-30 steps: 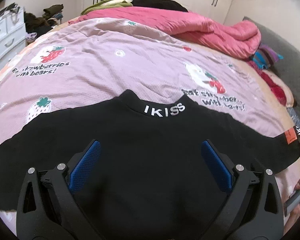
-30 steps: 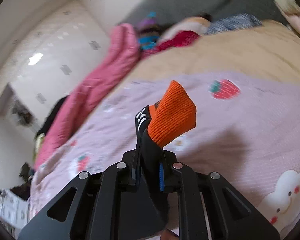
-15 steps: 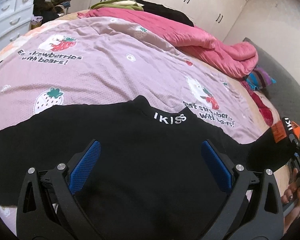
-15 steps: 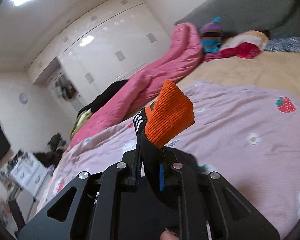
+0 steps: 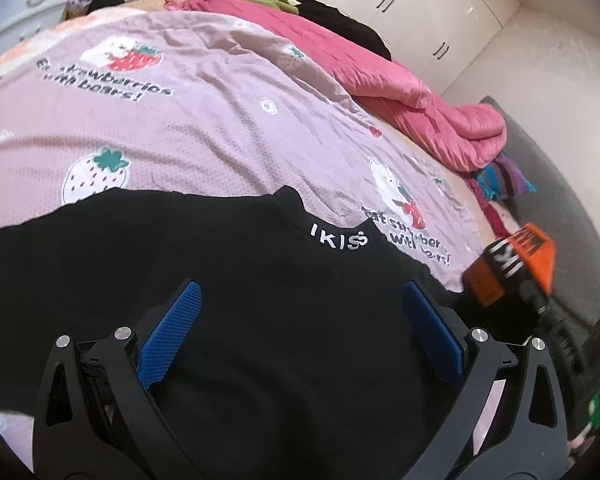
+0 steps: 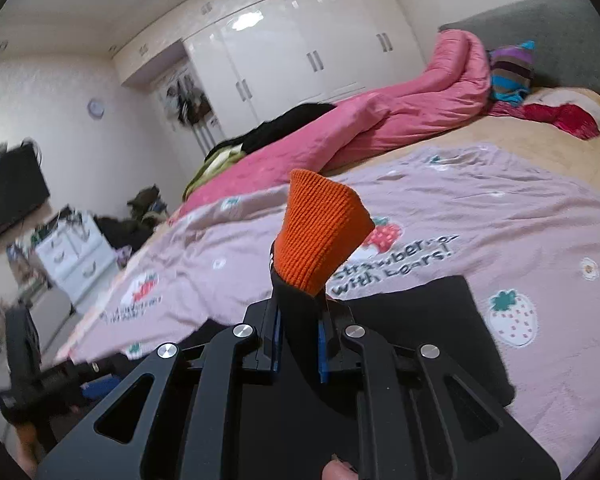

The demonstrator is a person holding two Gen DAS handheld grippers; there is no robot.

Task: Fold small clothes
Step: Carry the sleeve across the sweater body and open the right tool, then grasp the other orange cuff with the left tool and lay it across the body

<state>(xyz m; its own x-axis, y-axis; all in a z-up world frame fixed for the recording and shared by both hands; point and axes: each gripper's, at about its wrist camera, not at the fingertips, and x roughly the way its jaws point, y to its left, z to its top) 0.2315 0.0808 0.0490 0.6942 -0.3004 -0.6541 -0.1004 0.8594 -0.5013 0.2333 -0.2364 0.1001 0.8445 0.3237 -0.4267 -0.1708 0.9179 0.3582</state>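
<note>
My right claw (image 6: 299,346) has carried the orange cuff (image 6: 320,236) leftward, pinching its sleeve above the black sweater (image 5: 260,320); my left claw (image 5: 300,332), spread, hovers over the sweater's near middle.

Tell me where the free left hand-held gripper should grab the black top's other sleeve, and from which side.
Grip the left sleeve near its outer end, coming from above with the left hand-held gripper wide open. The sleeve lies flat and spread on the pink blanket, so pinch up a thin fold there.
</note>
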